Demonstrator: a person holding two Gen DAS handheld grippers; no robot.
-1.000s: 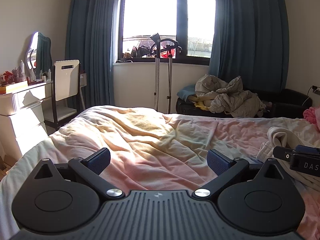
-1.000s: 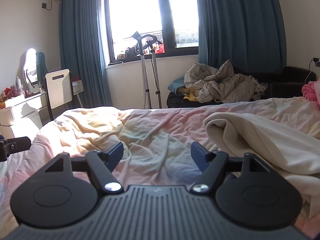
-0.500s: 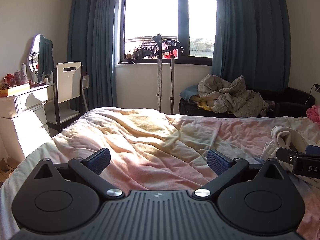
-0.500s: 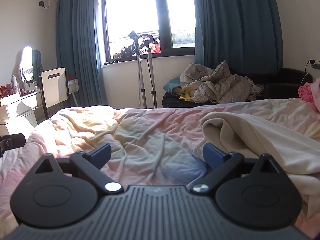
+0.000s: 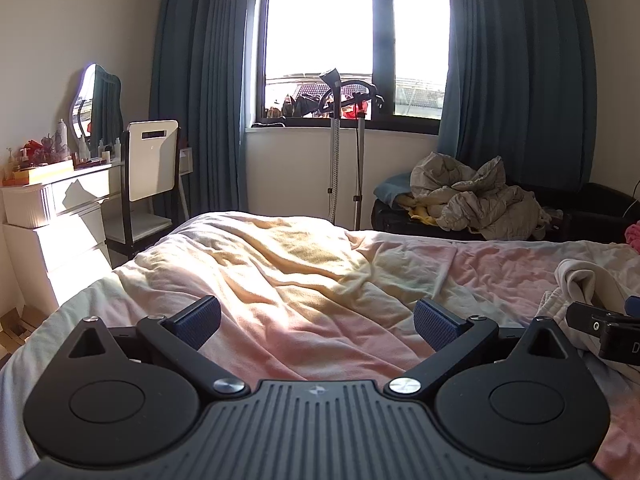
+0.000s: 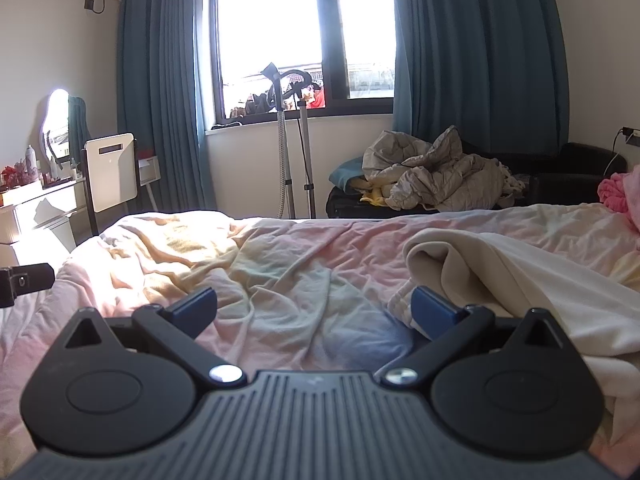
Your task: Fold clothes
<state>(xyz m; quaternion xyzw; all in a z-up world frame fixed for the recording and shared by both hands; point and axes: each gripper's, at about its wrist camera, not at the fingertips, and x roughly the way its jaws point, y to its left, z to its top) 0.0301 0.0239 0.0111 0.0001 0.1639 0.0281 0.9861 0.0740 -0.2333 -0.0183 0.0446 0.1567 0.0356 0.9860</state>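
From the left wrist view, the left hand-held gripper [image 5: 316, 320] hung low over the bed [image 5: 304, 280] with its jaws spread wide and nothing between the blue pads [image 5: 198, 318]; only the rumpled pink and yellow bedcover lay under the gap. The cream garment [image 5: 580, 280] lay bunched at the far right of the bed, well apart from this gripper, and a black part of the right hand-held gripper [image 5: 604, 326] showed just in front of it. Beyond the bed stood a white chair [image 5: 150, 160], a white dresser [image 5: 56, 204] with a mirror [image 5: 98, 106], a garment steamer [image 5: 340, 152] under the window [image 5: 352, 36], and a heap of grey bedding [image 5: 476, 200] on a dark sofa. From the right wrist view, the right hand-held gripper [image 6: 314, 306] was likewise wide open and gripped nothing. Its right pad [image 6: 430, 306] sat just beside the near edge of the cream garment [image 6: 520, 276], which spread over the right side of the bed [image 6: 280, 264]; whether pad and cloth touched could not be told. A black tip of the left hand-held gripper [image 6: 24, 278] showed at the left edge. A pink cloth [image 6: 620, 192] lay at the far right.
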